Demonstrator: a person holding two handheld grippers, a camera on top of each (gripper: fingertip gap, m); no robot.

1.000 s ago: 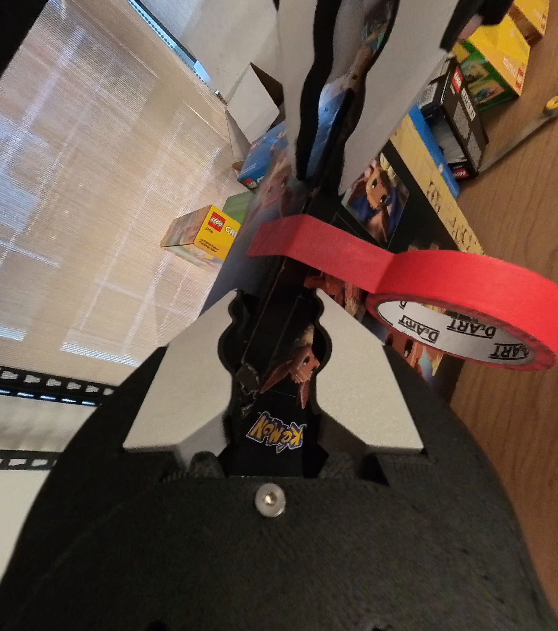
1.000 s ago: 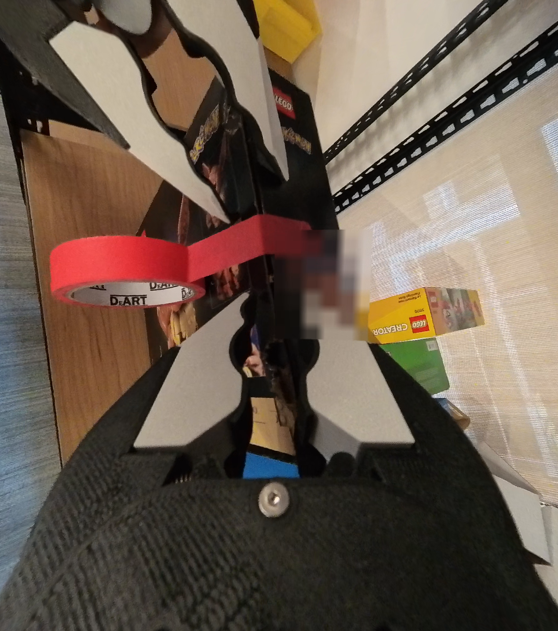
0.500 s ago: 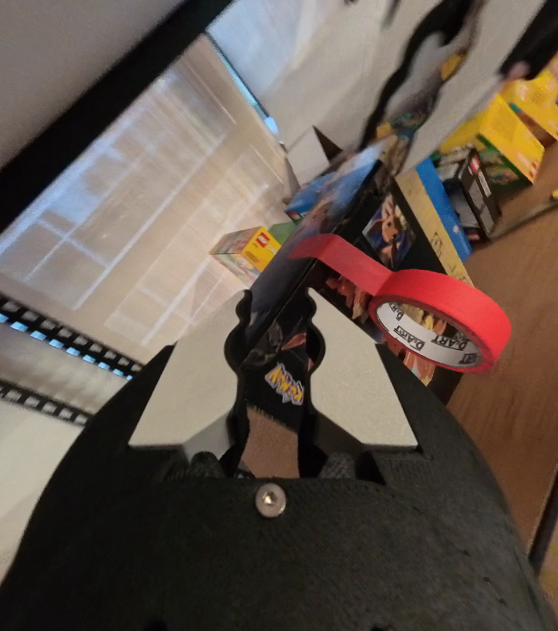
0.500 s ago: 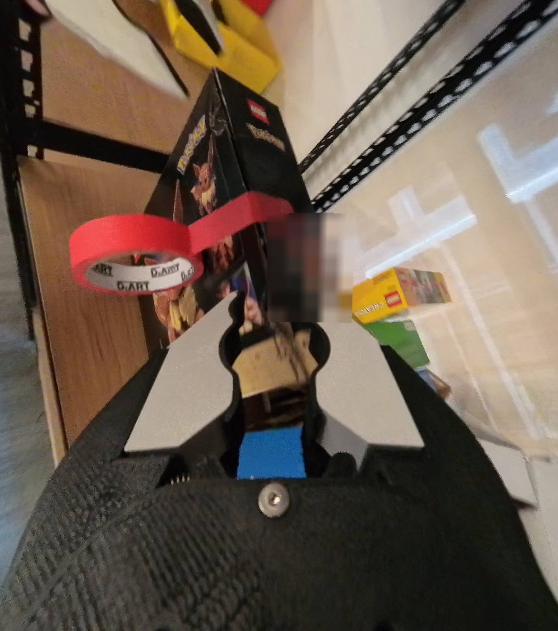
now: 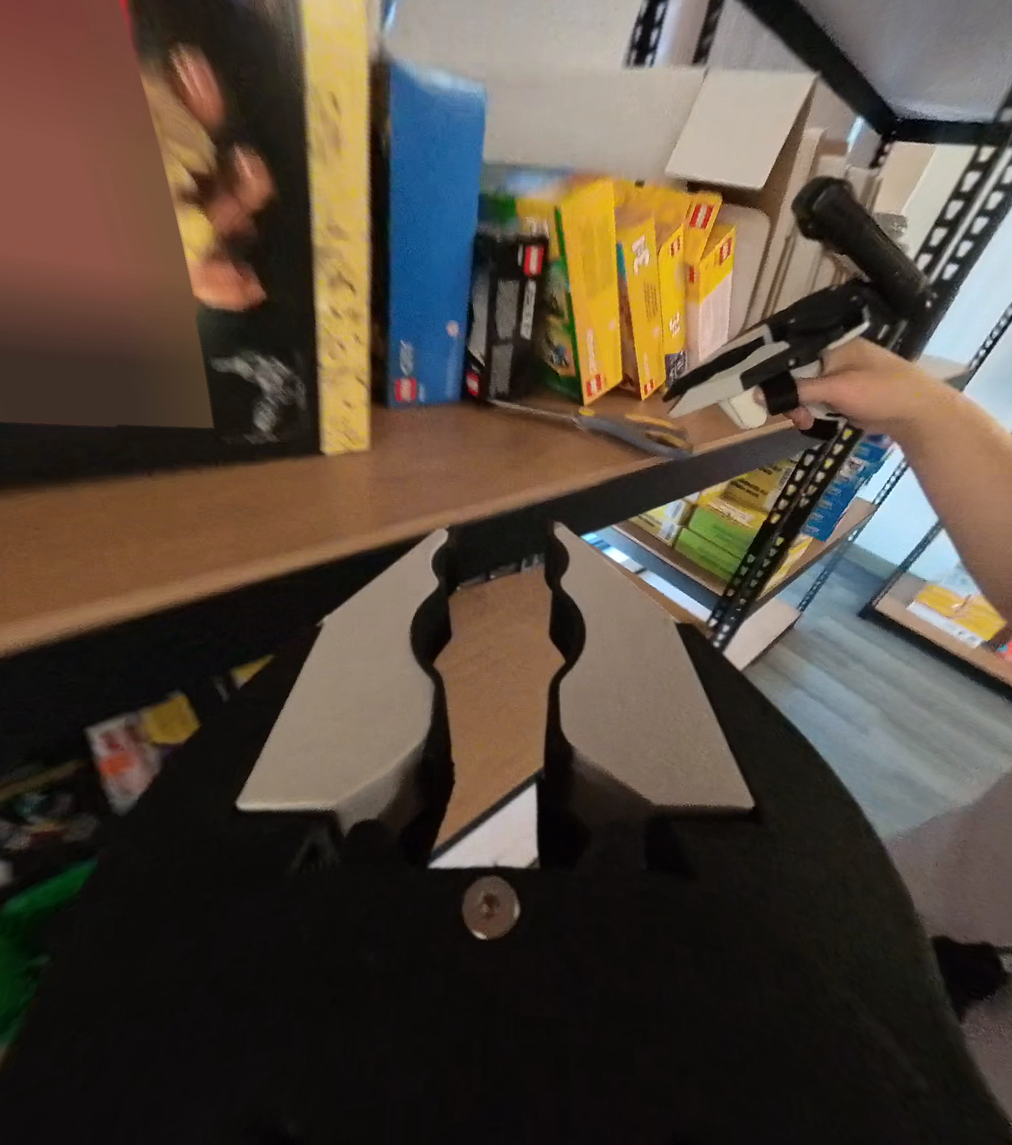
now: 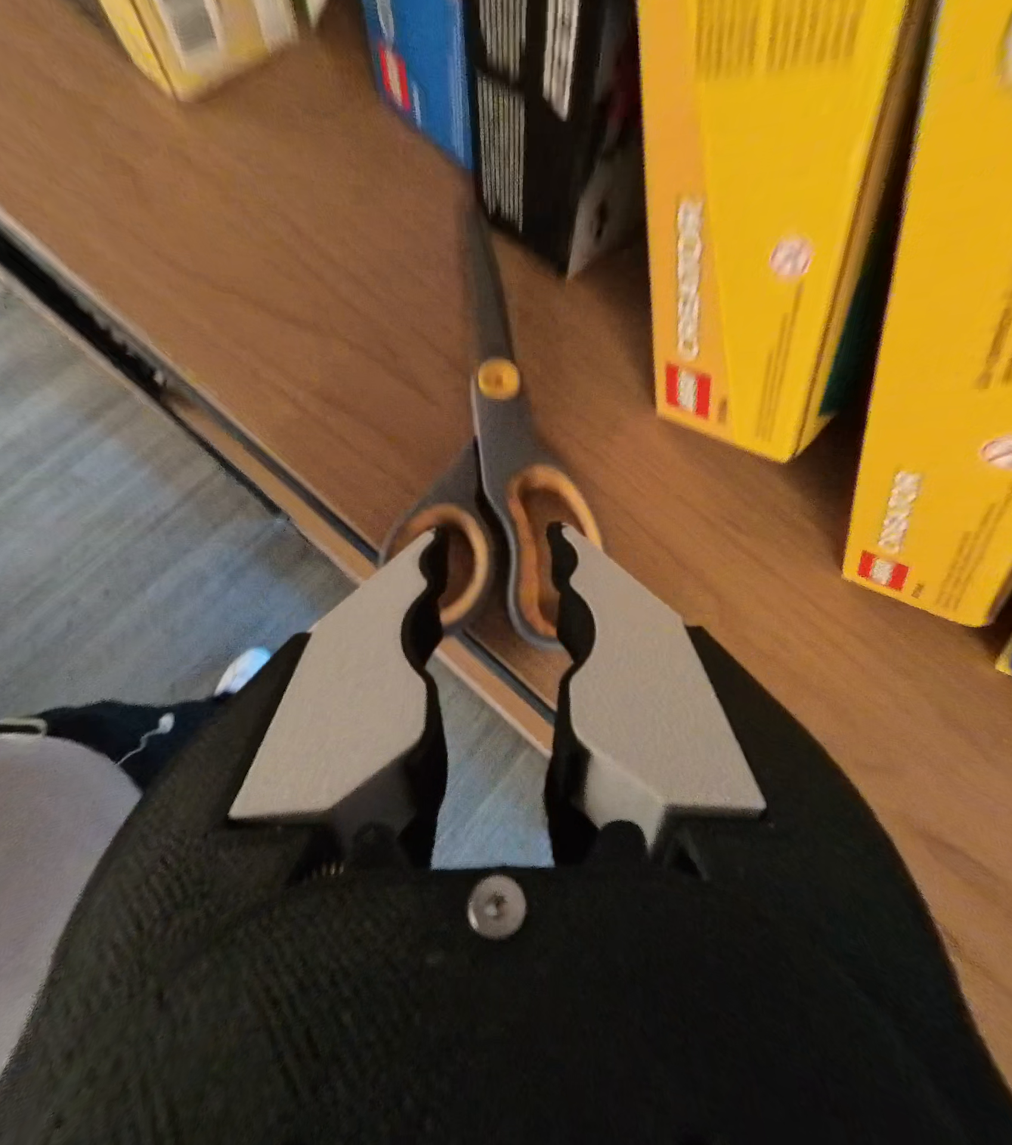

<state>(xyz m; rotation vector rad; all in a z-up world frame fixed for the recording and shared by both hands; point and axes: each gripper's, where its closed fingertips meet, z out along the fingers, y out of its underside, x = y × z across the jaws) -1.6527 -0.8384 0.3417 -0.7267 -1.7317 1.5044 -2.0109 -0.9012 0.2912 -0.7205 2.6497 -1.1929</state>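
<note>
Right gripper is open and empty, fingertips just over the orange-lined handles of the scissors, which lie flat on the wooden shelf by its near edge, blades pointing toward a black box. Yellow boxes stand to the right. Left gripper is open too, holding nothing, just below the shelf's front edge. Far left stands a big black box, blurred.

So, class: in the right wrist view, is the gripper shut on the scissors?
No. The right gripper is open just over the handles of the scissors, which lie flat on the shelf.
</note>
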